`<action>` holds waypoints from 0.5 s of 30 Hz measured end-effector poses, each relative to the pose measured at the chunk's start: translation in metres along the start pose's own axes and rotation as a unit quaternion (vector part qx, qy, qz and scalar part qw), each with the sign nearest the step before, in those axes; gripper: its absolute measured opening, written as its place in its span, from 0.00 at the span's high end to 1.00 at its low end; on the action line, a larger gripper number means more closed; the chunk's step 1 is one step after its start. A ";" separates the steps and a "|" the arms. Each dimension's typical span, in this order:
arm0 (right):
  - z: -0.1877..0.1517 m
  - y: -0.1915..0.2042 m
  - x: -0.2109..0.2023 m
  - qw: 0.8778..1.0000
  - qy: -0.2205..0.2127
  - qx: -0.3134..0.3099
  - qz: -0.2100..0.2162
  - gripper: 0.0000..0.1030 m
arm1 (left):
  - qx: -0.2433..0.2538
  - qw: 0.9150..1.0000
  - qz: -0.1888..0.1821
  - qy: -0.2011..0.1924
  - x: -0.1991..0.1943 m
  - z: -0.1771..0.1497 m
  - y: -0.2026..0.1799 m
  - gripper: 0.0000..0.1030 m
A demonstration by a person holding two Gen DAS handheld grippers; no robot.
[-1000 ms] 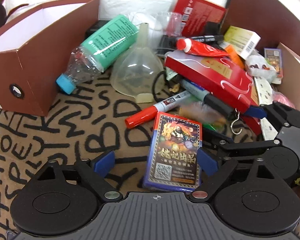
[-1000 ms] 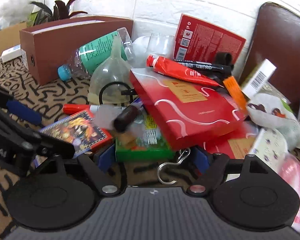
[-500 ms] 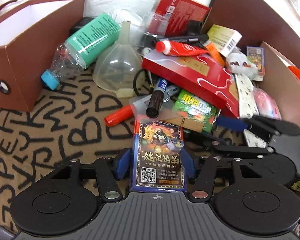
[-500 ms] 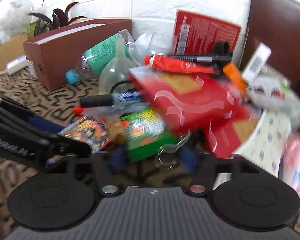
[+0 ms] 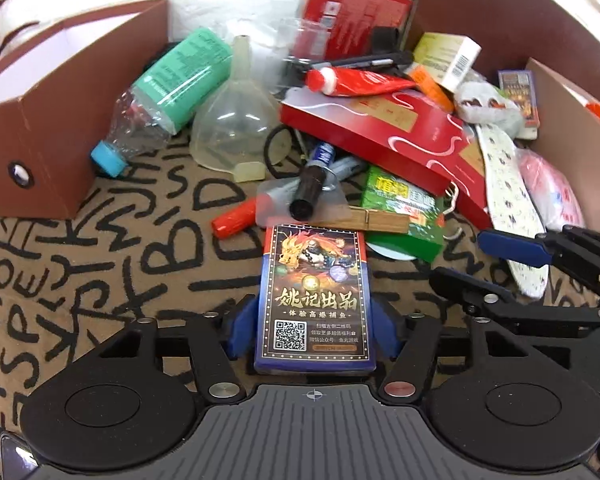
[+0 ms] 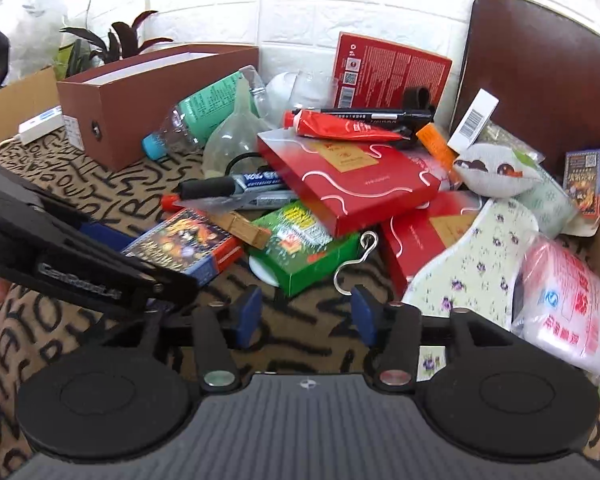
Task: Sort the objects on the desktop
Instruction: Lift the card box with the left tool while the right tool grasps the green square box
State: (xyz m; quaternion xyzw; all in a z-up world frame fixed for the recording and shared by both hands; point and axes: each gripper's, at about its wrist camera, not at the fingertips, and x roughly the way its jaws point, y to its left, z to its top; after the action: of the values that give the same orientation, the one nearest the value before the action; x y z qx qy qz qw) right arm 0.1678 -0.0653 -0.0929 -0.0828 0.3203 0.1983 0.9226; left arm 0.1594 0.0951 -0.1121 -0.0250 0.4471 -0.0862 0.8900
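Note:
My left gripper point(image 5: 314, 320) is shut on a blue card box point(image 5: 315, 296) with a dragon picture, its blue pads on both long sides. The same card box shows in the right wrist view point(image 6: 184, 242) held by the left gripper at the left. My right gripper point(image 6: 305, 316) is open and empty, just in front of a green box point(image 6: 300, 248) and a metal S-hook point(image 6: 358, 258). It shows at the right edge of the left wrist view point(image 5: 512, 256). A heap holds a red flat box point(image 5: 384, 136), a red tube point(image 5: 356, 80), a black marker point(image 5: 314, 184) and a red marker point(image 5: 236, 220).
A brown open box point(image 5: 60, 120) stands at the left. A green-labelled bottle point(image 5: 168, 92) and a clear funnel point(image 5: 236, 120) lie beside it. A brown box wall point(image 5: 572, 128) is at the right, with a floral insole point(image 6: 472, 268) and a pink packet point(image 6: 564, 304). A lettered mat point(image 5: 100, 264) covers the table.
My left gripper closed on the card box, which was lying free between its open fingers a second ago. My right gripper pulled back from the heap; the black marker rolled and the green box is uncovered.

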 end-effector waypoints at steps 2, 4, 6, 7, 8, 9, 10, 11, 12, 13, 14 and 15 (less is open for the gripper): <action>0.003 0.000 0.006 1.000 0.003 0.013 0.002 0.44 | -0.012 0.999 0.028 -0.009 -0.001 0.002 0.007 0.40; 0.006 0.004 0.011 1.000 0.002 0.017 0.004 0.44 | -0.036 0.998 0.040 -0.014 -0.001 0.003 0.018 0.40; 0.010 0.007 0.017 1.000 0.002 0.025 0.001 0.38 | -0.045 0.998 0.038 -0.016 -0.001 0.003 0.027 0.38; 0.012 0.009 0.021 0.999 0.003 0.032 -0.001 0.35 | -0.044 0.998 0.036 -0.017 -0.001 0.003 0.029 0.36; 0.014 0.010 0.025 0.999 0.005 0.042 -0.004 0.33 | -0.043 0.998 0.034 -0.019 -0.001 0.003 0.031 0.31; 0.017 0.012 0.030 0.998 0.007 0.054 -0.009 0.33 | -0.042 0.998 0.033 -0.020 -0.001 0.003 0.032 0.29; 0.019 0.013 0.033 0.998 0.008 0.066 -0.018 0.33 | -0.044 0.998 0.033 -0.022 -0.001 0.004 0.034 0.26; 0.022 0.014 0.037 0.997 0.009 0.077 -0.026 0.31 | -0.047 0.998 0.031 -0.023 -0.001 0.004 0.036 0.26; 0.024 0.015 0.039 0.995 0.007 0.090 -0.032 0.30 | -0.049 0.998 0.029 -0.024 0.000 0.004 0.038 0.25; 0.025 0.015 0.041 0.994 0.005 0.100 -0.038 0.28 | -0.052 0.998 0.027 -0.025 0.000 0.004 0.040 0.25; 0.027 0.016 0.043 0.993 0.004 0.106 -0.044 0.26 | -0.053 0.998 0.025 -0.027 0.000 0.004 0.042 0.24; 0.028 0.016 0.046 0.993 0.004 0.109 -0.051 0.25 | -0.053 0.998 0.024 -0.027 0.001 0.004 0.043 0.24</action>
State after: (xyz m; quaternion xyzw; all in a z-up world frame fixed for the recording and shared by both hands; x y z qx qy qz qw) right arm 0.2095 -0.0286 -0.1000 0.0012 0.3387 0.1147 0.9339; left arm 0.1687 0.1377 -0.1154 -0.0635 0.4275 -0.0407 0.9009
